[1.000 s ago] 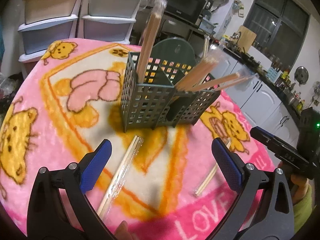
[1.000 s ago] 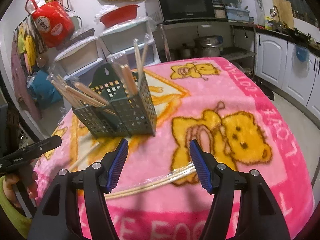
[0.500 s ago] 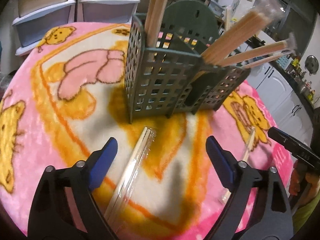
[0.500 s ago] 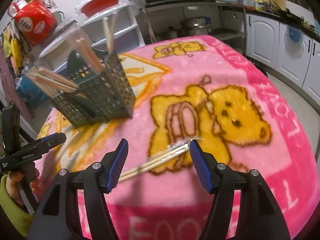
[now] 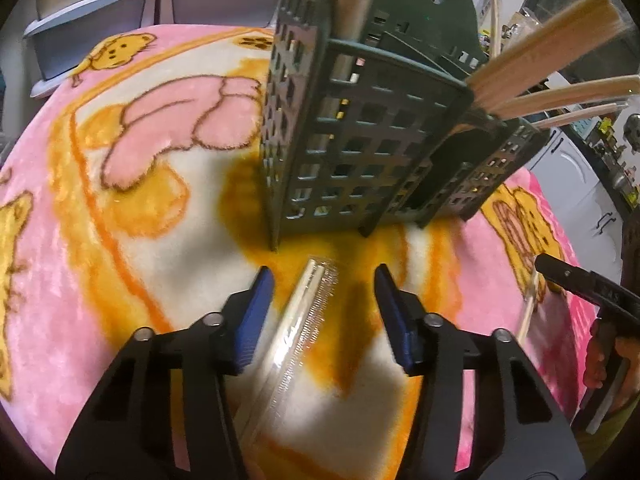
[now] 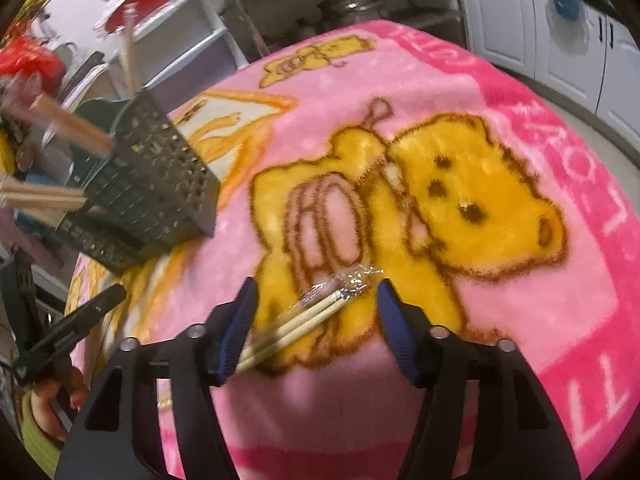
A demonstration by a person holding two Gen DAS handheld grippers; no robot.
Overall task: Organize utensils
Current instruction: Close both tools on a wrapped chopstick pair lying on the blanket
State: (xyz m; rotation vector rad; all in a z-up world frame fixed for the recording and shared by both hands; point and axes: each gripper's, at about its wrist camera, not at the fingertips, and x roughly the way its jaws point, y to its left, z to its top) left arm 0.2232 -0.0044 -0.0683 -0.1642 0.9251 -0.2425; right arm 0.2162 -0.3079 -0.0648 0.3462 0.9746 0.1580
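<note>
Holding my left gripper (image 5: 322, 304) low over the pink bear blanket (image 5: 60, 320), I have its jaws spread wide, with nothing between the blue pads (image 5: 254, 316) but air and the wrapped chopsticks (image 5: 298, 344) lying on the cloth beneath. That plastic-sleeved pair runs lengthwise through the gap, nearer the left pad, its far end pointing at the dark green utensil basket (image 5: 360, 148) and stopping just short of the basket's front foot. The basket stands upright on the orange and white part of the blanket, straight ahead of this gripper. Several wrapped chopstick bundles (image 5: 556, 68) already sit in it, leaning out to the basket's right, and one more bundle rises from its near left compartment.

My right gripper (image 6: 316, 312) is spread apart too, gripping nothing. A second wrapped pair of chopsticks (image 6: 304, 320) lies on the blanket (image 6: 580, 220) below it, on the yellow bear print well to the right of the basket (image 6: 156, 192). This pair crosses the gap at a slant, its crinkled wrapper end toward the right pad and its other end passing under the left pad (image 6: 238, 328). Whether that pad touches it I cannot tell.

White drawer units (image 5: 100, 12) stand beyond the blanket, behind the basket.
</note>
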